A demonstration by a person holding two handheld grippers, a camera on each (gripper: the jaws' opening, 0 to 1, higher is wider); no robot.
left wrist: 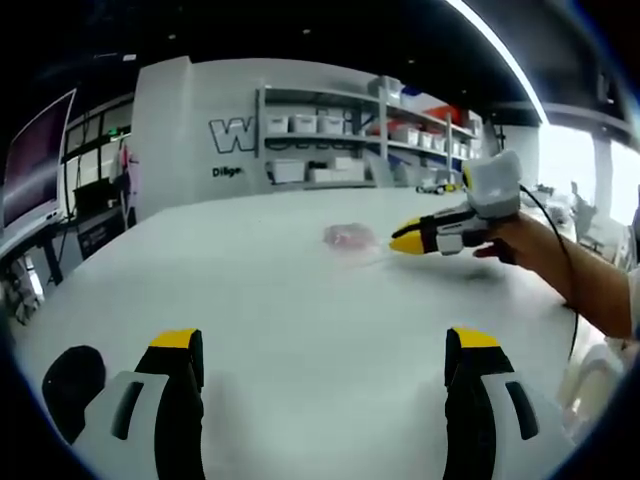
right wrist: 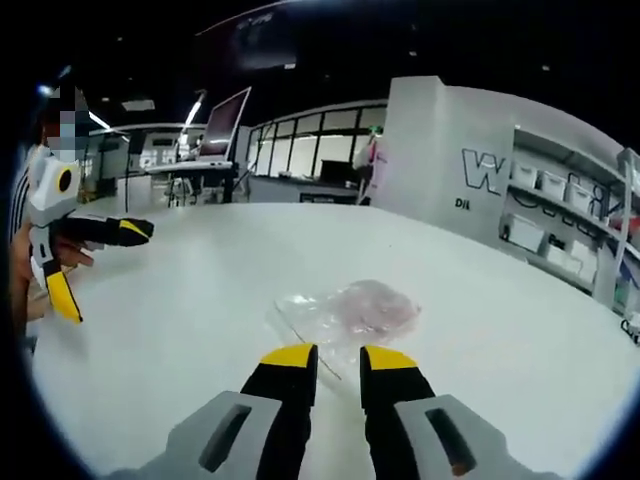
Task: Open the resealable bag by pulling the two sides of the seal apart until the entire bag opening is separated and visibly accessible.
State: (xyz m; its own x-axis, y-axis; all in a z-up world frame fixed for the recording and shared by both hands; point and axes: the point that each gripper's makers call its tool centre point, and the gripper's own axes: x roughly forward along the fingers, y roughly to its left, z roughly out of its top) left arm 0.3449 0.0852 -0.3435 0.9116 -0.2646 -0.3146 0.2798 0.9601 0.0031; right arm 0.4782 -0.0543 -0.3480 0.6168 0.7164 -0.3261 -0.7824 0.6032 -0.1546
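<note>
A clear resealable bag (left wrist: 348,237) with something pinkish inside lies flat on the white table (left wrist: 280,300). In the left gripper view, my left gripper (left wrist: 322,340) hovers well short of the bag, jaws spread wide and empty. My right gripper (left wrist: 408,241), held by a hand, comes in from the right with its yellow tips just beside the bag. In the right gripper view, the bag (right wrist: 350,308) lies directly ahead of my right gripper (right wrist: 338,357), whose jaws stand a narrow gap apart with nothing gripped. My left gripper (right wrist: 96,263) is at the far left, open.
Shelves with white bins (left wrist: 330,140) stand against the far wall beyond the table. A monitor (left wrist: 35,160) and desks are off to the left. A person's arm (left wrist: 580,270) reaches in over the table's right side. A cable (left wrist: 560,240) trails from the right gripper.
</note>
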